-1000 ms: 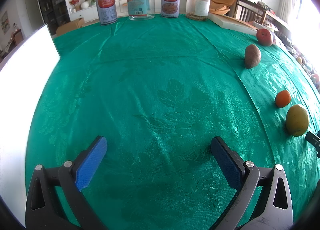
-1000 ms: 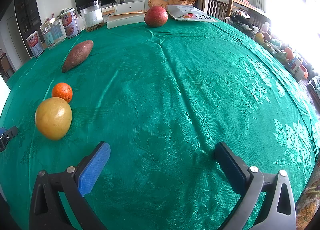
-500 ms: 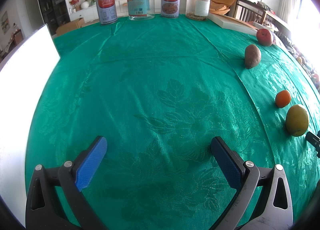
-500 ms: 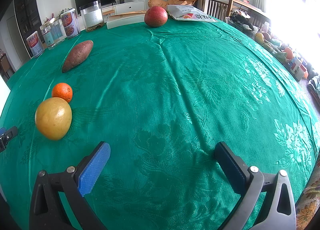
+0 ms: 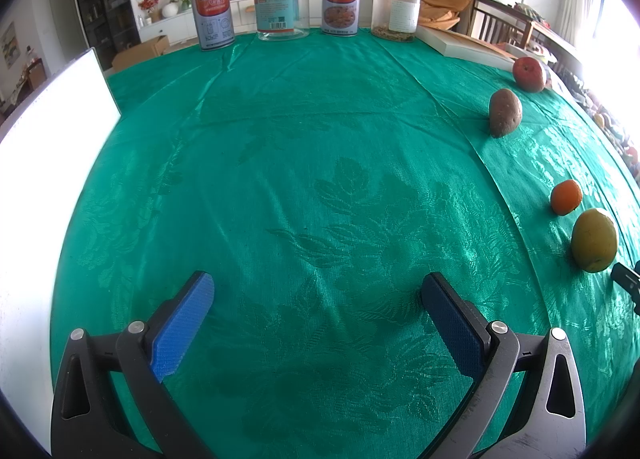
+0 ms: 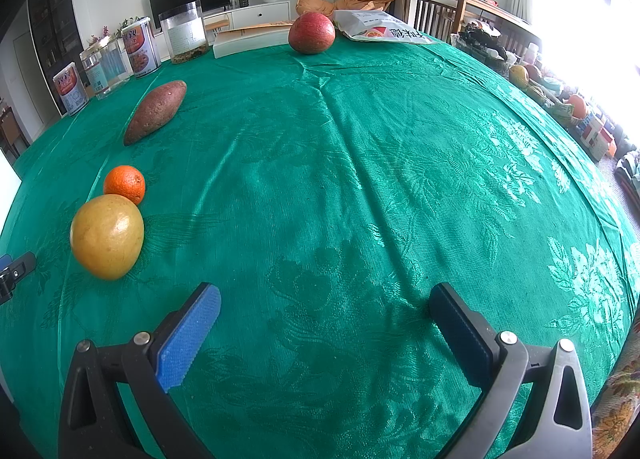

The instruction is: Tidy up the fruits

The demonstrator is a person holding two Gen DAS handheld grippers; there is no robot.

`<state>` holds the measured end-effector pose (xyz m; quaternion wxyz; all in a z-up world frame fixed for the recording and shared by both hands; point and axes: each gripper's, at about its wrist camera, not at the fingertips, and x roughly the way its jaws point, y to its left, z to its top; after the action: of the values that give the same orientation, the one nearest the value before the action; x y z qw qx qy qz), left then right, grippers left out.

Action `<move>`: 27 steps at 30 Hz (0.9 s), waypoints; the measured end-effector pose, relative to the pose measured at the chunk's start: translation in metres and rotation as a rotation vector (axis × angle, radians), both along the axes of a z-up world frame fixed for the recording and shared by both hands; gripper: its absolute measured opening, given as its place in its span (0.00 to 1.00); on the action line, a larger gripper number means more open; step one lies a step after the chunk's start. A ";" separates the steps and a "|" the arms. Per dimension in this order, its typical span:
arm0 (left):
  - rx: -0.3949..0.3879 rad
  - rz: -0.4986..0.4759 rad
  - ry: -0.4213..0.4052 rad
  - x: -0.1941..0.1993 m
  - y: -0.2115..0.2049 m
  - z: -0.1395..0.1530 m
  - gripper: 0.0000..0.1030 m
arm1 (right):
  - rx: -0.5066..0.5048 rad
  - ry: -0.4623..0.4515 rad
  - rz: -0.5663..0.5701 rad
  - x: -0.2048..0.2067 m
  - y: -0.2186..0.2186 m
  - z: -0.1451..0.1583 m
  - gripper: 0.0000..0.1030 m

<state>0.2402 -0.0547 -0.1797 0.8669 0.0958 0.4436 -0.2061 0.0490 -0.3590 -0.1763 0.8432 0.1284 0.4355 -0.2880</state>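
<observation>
On the green tablecloth (image 6: 360, 159) lie a yellow round fruit (image 6: 107, 236), a small orange (image 6: 124, 184), a brown sweet potato (image 6: 155, 111) and a red apple (image 6: 311, 32), spread in a line. They also show in the left wrist view: yellow fruit (image 5: 594, 240), orange (image 5: 565, 197), sweet potato (image 5: 505, 112), apple (image 5: 529, 74). My right gripper (image 6: 324, 299) is open and empty, just right of the yellow fruit. My left gripper (image 5: 316, 287) is open and empty over bare cloth, well left of the fruits.
Two cans (image 5: 214, 15) (image 5: 340, 5) and two clear jars (image 5: 281, 3) (image 5: 395, 7) stand along the far edge. A white box (image 5: 464, 45) lies near the apple, a printed bag (image 6: 380, 32) beyond it. A white board (image 5: 44, 131) stands at the left.
</observation>
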 end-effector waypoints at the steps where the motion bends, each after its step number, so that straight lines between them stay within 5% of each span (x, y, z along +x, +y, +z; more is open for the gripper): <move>1: 0.000 0.000 0.000 0.000 0.000 0.000 1.00 | 0.000 0.000 0.000 0.000 0.000 0.000 1.00; 27: 0.013 -0.034 0.015 0.003 -0.003 0.000 1.00 | 0.003 -0.003 0.003 0.001 0.000 0.000 1.00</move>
<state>0.2432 -0.0572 -0.1795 0.8593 0.1077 0.4496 -0.2186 0.0501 -0.3595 -0.1767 0.8439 0.1294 0.4351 -0.2859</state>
